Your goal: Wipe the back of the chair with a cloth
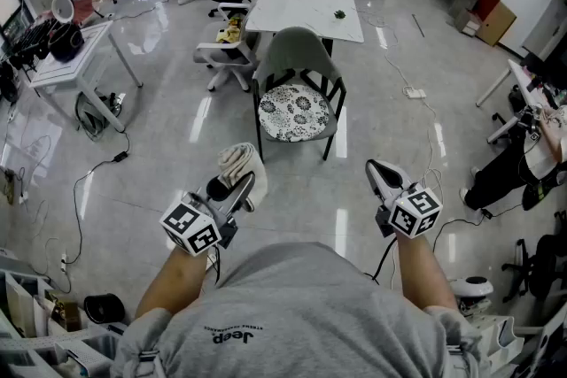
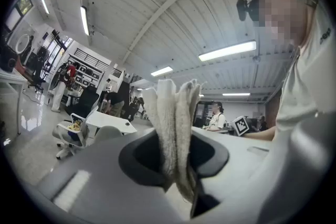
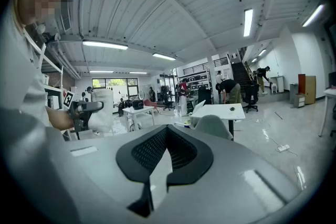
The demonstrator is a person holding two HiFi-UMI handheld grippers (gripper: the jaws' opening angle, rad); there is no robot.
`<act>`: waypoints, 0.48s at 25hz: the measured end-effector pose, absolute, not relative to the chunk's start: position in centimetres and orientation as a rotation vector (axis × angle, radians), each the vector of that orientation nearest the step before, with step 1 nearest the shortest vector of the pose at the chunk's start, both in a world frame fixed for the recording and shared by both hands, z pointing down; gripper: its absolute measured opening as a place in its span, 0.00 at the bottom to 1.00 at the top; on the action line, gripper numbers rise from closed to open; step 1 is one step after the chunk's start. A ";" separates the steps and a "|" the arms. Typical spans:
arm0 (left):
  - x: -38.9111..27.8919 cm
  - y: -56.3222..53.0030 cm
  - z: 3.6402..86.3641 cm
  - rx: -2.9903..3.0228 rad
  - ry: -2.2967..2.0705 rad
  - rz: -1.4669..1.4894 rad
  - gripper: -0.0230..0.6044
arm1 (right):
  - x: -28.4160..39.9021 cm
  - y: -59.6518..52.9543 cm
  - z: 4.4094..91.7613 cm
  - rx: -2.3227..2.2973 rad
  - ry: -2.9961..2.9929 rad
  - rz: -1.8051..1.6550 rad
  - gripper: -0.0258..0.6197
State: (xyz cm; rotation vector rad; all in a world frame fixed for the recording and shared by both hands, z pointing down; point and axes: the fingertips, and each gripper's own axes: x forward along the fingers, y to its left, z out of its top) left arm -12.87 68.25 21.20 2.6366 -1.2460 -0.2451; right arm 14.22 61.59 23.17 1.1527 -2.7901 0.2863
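Beige cloth (image 1: 237, 161) is clamped in the left gripper (image 1: 240, 188) at lower left, right gripper (image 1: 381, 177) is held closed and empty at lower right, chair (image 1: 298, 53) is seen at upper centre, well apart

Nubby towelling cloth (image 2: 170, 123), glossy polished floor (image 1: 177, 128), smooth matt chair shell (image 1: 297, 56), probably plastic.

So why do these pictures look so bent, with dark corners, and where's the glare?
Left gripper view: a wide-angle lens bends the ceiling and blackens the corners; the strip lights blow out white. Right gripper view: same bending and dark rim. Head view: the glossy floor mirrors the lights in bright streaks beside the chair.
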 end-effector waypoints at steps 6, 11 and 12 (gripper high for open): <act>-12.4 68.2 21.4 2.640 -1.240 -0.239 0.28 | 14.6 61.6 23.0 1.145 -2.793 0.280 0.04; -11.7 67.9 21.0 2.639 -1.245 -0.234 0.28 | 15.2 61.0 22.6 1.145 -2.797 0.289 0.04; -11.5 67.9 20.9 2.638 -1.247 -0.233 0.28 | 15.4 60.9 22.5 1.148 -2.802 0.301 0.04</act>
